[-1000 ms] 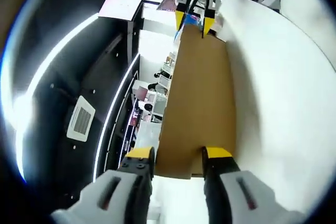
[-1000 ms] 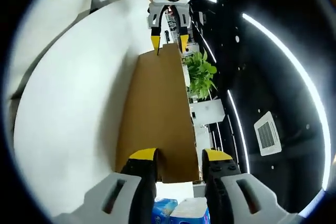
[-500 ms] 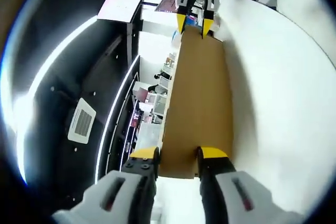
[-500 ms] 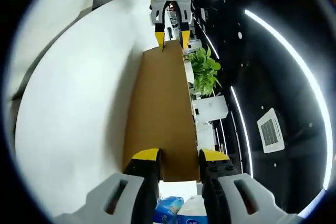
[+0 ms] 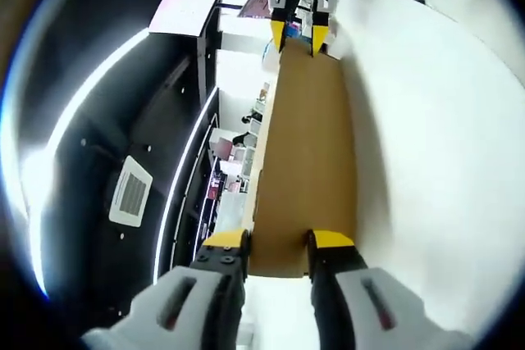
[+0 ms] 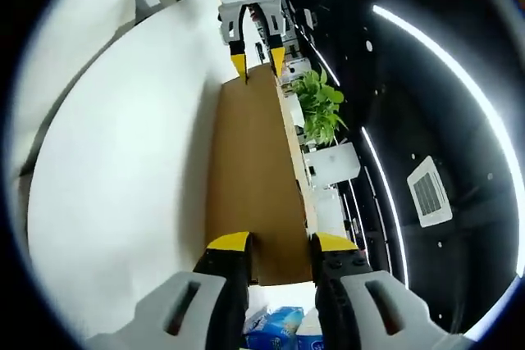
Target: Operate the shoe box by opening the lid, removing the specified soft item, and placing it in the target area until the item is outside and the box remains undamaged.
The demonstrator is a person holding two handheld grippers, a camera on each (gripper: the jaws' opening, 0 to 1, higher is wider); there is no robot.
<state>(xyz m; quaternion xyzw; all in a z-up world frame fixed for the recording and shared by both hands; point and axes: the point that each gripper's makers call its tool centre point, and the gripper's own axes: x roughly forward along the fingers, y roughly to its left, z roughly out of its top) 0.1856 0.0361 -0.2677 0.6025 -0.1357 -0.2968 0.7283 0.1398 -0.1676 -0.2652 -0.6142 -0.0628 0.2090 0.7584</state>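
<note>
Both grippers, left (image 5: 277,243) at 6 o'clock and right (image 6: 277,245), pinch the cardboard lid (image 5: 308,145) mid-lift; next, set it aside carefully

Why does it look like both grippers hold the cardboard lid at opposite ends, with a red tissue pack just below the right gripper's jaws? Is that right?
Not quite: the tissue pack is blue and white, as the right gripper view shows. The rest holds: the left gripper and right gripper grip the cardboard lid at opposite ends.
</note>
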